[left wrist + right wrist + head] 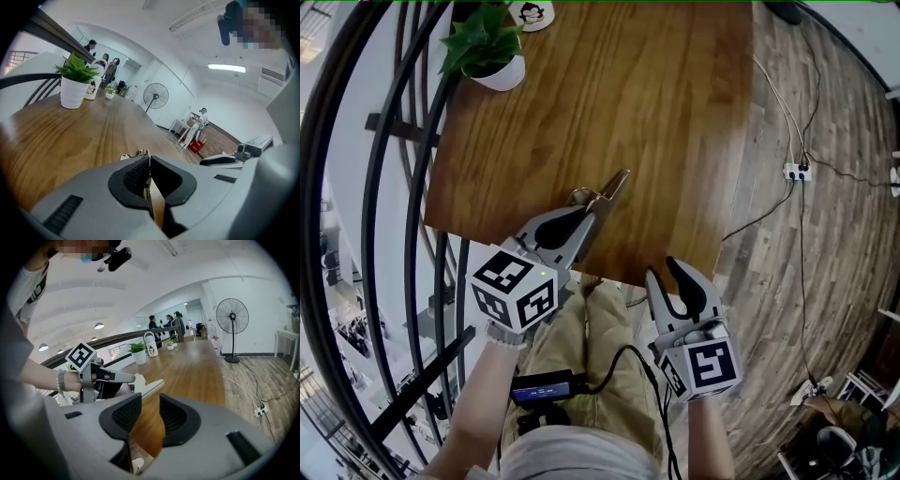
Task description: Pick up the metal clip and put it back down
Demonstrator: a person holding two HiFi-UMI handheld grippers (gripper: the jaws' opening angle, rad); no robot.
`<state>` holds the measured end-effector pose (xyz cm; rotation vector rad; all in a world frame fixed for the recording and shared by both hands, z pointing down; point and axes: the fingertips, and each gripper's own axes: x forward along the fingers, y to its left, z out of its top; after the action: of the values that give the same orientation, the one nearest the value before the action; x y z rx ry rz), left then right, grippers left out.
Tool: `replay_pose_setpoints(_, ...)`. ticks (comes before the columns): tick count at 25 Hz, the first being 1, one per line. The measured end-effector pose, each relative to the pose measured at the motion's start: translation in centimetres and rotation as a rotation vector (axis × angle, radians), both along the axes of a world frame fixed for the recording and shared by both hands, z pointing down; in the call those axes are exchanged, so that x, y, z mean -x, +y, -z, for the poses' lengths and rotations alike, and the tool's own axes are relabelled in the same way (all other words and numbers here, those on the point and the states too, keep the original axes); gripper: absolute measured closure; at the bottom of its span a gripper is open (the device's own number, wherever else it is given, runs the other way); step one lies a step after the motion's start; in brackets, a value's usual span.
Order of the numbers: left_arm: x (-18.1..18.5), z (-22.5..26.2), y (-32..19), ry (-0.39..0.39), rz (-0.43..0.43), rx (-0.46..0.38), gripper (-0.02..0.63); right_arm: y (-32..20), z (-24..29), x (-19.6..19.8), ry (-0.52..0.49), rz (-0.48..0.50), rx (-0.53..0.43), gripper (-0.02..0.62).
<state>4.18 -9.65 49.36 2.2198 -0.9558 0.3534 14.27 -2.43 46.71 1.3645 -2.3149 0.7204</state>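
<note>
In the left gripper (582, 223) sits the metal clip (612, 186); long, flat, pale.

Silvery metal clip (606, 191), brown grained table (656, 112), green plant (483, 42).

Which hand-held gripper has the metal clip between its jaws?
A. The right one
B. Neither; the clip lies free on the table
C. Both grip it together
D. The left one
D: the left hand-held gripper is closed on the metal clip, which sticks out past its tips over the wooden table. The right hand-held gripper stands open with nothing between its jaws.
</note>
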Motion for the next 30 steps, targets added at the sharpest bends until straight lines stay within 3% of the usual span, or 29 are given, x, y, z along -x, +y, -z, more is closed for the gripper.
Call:
replay_pose_setpoints(10, -1.0, 0.8, 1.2, -0.029, -0.117, -0.022, 0.594, -1.4, 0.0, 0.0, 0.052, 0.049, -0.041, 0.461)
replay_pose_setpoints(14, -1.3, 1.6, 1.9, -0.021, -0.178, -0.031, 0.594, -2.4, -0.5, 0.3, 0.089, 0.088, -0.052, 0.413)
replay_pose_setpoints(30, -1.3, 8.8, 4.8, 0.059, -0.319, -0.133, 0.594, -3.9, 1.4, 3.0, -0.271, -0.050, 0.051, 0.373)
